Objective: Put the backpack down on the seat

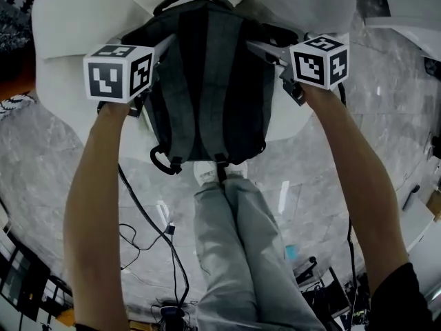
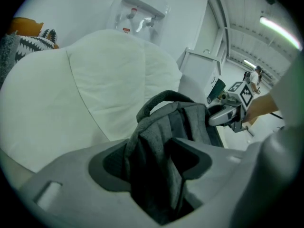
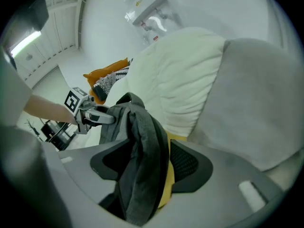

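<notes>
A dark grey backpack (image 1: pixel 207 81) rests on the white cushioned seat (image 1: pixel 69 40), straps side up, its top handle toward the seat back. My left gripper (image 1: pixel 162 50) is at its left upper edge and my right gripper (image 1: pixel 265 50) at its right upper edge. In the left gripper view the jaws (image 2: pixel 152 167) stand wide, with a fold of the backpack (image 2: pixel 161 141) lying loosely between them. In the right gripper view the jaws (image 3: pixel 149 167) are also wide around a fold of the backpack (image 3: pixel 140 146) with a yellow lining edge. Each gripper view also shows the other gripper (image 2: pixel 228 113) (image 3: pixel 95 115).
The person's legs (image 1: pixel 241 254) and a white shoe (image 1: pixel 207 172) stand on the grey marble floor right before the seat. Black cables (image 1: pixel 148 233) trail on the floor at the left. An orange and patterned cushion (image 3: pixel 107 77) lies beyond the seat. A water dispenser (image 2: pixel 140 13) stands behind.
</notes>
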Demonstrator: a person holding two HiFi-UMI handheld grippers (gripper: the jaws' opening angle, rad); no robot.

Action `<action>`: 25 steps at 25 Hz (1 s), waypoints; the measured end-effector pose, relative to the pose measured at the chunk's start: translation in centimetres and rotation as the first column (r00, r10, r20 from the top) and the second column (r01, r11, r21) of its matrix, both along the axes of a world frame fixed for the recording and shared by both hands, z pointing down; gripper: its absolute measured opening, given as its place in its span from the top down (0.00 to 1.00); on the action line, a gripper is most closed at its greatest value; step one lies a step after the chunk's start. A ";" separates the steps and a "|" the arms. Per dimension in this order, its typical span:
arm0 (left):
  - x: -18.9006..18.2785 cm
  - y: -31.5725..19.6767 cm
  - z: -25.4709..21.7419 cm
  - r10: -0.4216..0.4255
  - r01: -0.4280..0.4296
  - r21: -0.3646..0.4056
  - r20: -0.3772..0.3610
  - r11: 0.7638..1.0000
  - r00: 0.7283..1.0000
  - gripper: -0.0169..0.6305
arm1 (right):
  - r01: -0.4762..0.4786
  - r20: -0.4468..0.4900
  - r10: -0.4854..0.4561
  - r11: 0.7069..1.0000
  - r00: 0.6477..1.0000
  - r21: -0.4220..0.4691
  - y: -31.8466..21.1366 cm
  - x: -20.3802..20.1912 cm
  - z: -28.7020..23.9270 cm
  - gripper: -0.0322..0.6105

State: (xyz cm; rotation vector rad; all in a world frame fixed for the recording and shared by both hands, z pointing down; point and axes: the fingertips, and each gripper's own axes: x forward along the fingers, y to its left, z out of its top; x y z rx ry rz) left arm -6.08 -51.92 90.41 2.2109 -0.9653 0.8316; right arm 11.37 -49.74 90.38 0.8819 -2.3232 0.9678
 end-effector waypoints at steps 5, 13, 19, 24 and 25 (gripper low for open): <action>-0.4 -0.7 2.6 -0.011 0.014 -0.038 0.064 0.999 0.998 0.56 | -0.155 0.002 0.156 0.987 0.988 0.047 1.7 3.0 -1.8 0.64; -0.6 -1.9 3.8 -0.011 0.020 -0.076 0.120 0.997 0.993 0.52 | -0.156 -0.087 0.151 0.986 0.985 -0.054 5.3 -2.6 3.0 0.94; -2.0 -1.6 2.9 -0.057 0.065 -0.091 0.084 0.994 0.995 0.49 | -0.132 -0.235 0.105 0.986 0.966 -0.103 4.5 -4.0 7.2 0.95; -6.3 1.3 1.5 -0.127 0.138 -0.115 0.101 0.984 0.987 0.49 | -0.081 -0.302 0.036 0.987 0.953 -0.138 6.1 -3.7 8.8 0.95; -6.9 2.0 1.3 -0.137 0.149 -0.112 0.104 0.983 0.985 0.53 | -0.092 -0.304 0.045 0.986 0.952 -0.140 6.2 -3.5 8.9 0.95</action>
